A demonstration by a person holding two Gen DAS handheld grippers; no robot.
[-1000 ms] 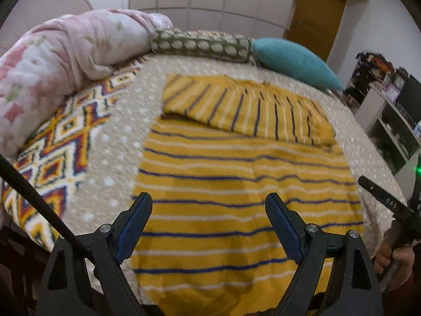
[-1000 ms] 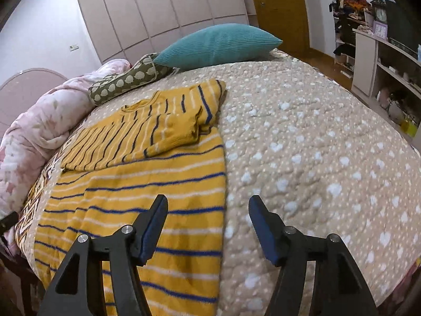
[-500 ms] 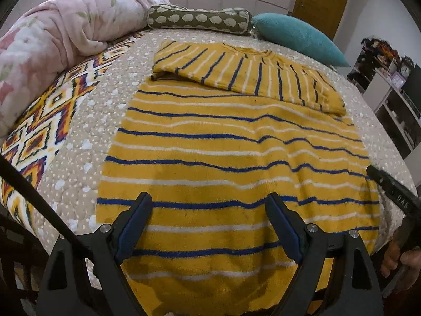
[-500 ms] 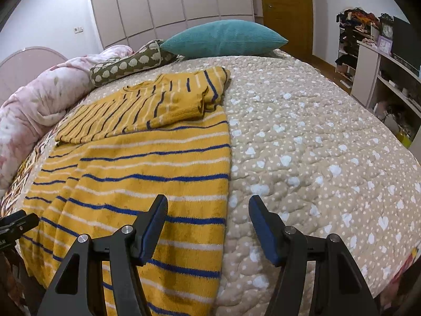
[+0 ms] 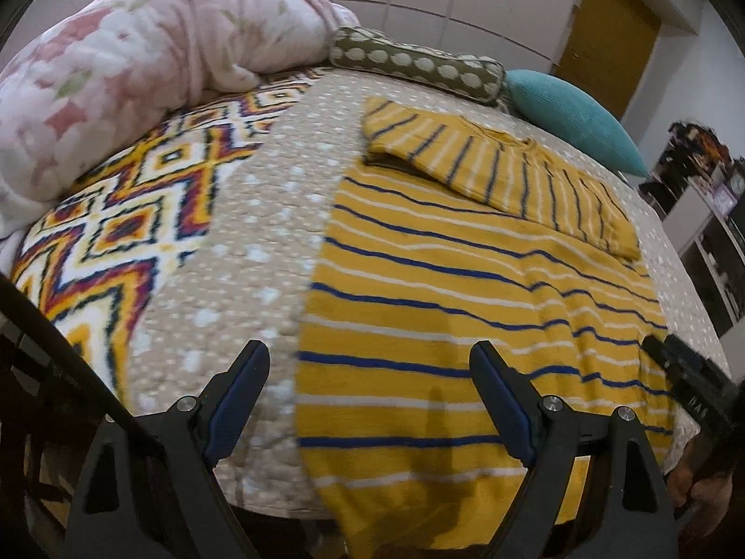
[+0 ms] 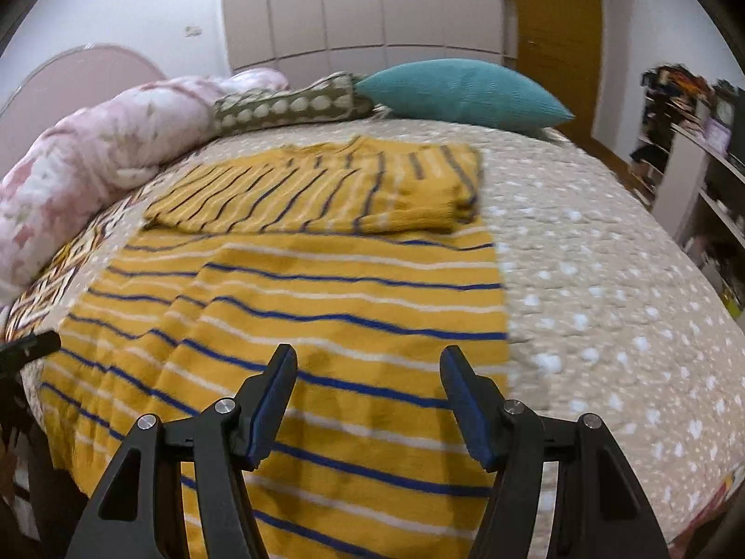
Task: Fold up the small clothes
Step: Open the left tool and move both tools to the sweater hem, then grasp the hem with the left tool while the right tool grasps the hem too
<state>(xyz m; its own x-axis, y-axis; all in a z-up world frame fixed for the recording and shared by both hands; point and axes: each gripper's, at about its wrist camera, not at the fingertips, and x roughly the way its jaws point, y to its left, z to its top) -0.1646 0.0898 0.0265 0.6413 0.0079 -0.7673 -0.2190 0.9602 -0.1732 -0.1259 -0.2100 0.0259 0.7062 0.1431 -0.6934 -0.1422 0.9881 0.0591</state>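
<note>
A yellow sweater (image 5: pixel 465 307) with blue and white stripes lies flat on the bed, its sleeves folded across the top (image 5: pixel 503 172). Its hem hangs over the near bed edge. My left gripper (image 5: pixel 370 363) is open above the sweater's lower left corner, one finger over the bedspread and one over the cloth, nothing between them. My right gripper (image 6: pixel 368 368) is open above the lower right part of the sweater (image 6: pixel 302 307), empty. The right gripper's tip (image 5: pixel 684 372) shows at the right edge of the left wrist view, with a hand under it.
The beige dotted bedspread (image 6: pixel 605 289) is bare to the right. A pink floral duvet (image 5: pixel 116 70) and a zigzag blanket (image 5: pixel 121 233) lie left. A spotted bolster (image 5: pixel 414 65) and a teal pillow (image 6: pixel 461 88) sit at the head. Shelves (image 6: pixel 698 177) stand at right.
Both grippers slid sideways along the bed's near edge: the left now sits over the sweater's left border, the right further over the sweater from its right border. Both stay open and empty.
</note>
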